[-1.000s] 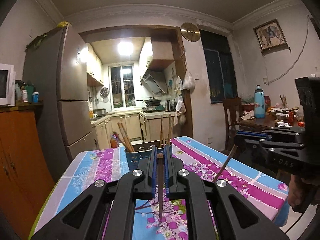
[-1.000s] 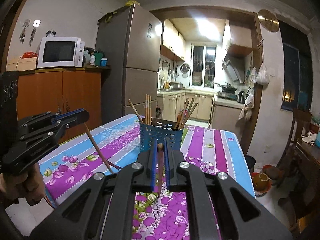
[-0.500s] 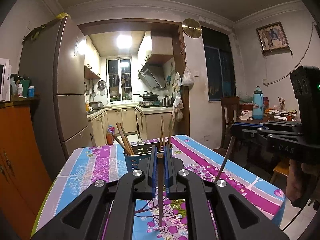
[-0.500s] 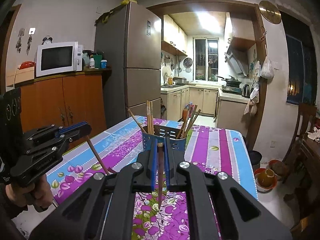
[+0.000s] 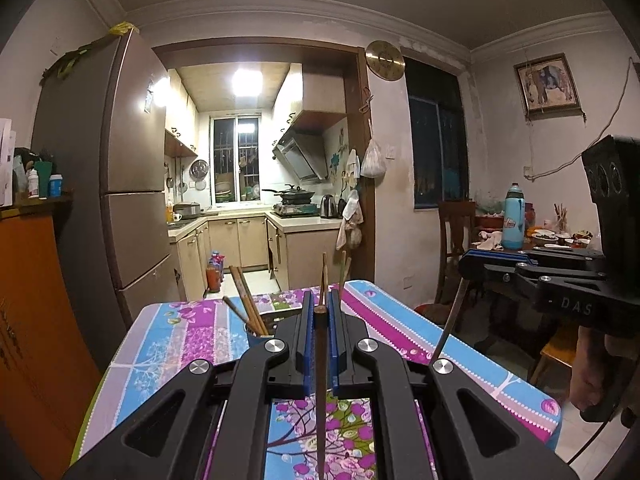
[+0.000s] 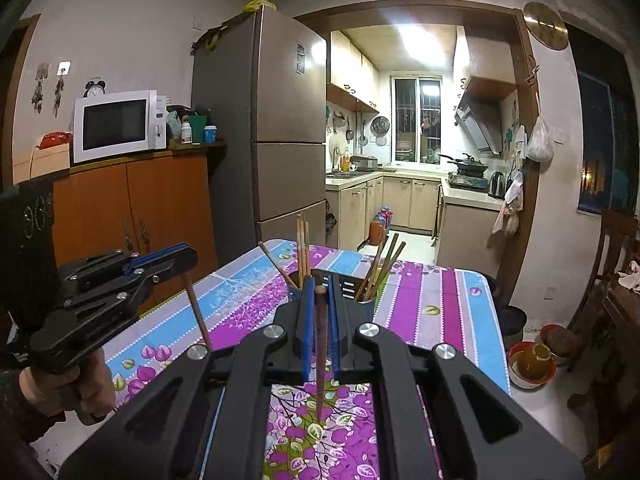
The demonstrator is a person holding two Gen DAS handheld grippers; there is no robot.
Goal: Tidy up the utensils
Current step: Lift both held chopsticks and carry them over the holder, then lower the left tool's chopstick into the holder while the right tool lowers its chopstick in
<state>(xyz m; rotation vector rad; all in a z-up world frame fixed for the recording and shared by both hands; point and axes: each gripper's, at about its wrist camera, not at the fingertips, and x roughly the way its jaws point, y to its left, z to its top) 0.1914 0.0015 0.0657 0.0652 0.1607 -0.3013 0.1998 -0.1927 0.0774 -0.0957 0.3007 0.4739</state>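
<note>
Left wrist view: the only writing that reads is "DAS", in pale raised letters on the black body of the right claw [image 5: 466, 266], which comes in from the right edge. The label on the blue bottle [image 5: 513, 218] on the far table is too small to read. The left claw [image 5: 320, 320] is clamped on a dark brown wooden chopstick [image 5: 320, 392]; its blue pads press the blunt round top, and the thin shaft hangs almost straight down, long axis upright, tip low over the desk [image 5: 168, 356]. The desk wears a glossy cloth printed with purple leaves, blue panels and white dotted stripes. Beyond the claw stands a blue holder [image 5: 256, 330], mostly hidden, with more brown chopsticks leaning up and out of it. The right claw grips a second chopstick [image 5: 450, 332] that slants down and to the left from its tip.

Right wrist view: no lettering is legible; the marks on the other claw's side are blurred. The right claw [image 6: 320, 300] is closed on its chopstick [image 6: 321, 352], a smooth tapering stick held by its thick end, axis near upright, point down above the flowered cloth of the desk [image 6: 432, 304]. Just past it the holder [image 6: 362, 294], a dark slotted tub, carries sticks in bunches on its left and right sides, fanning upward. At the left the left claw [image 6: 188, 258], held in a hand [image 6: 68, 384], pinches its chopstick [image 6: 198, 312], which tilts down and to the right
</note>
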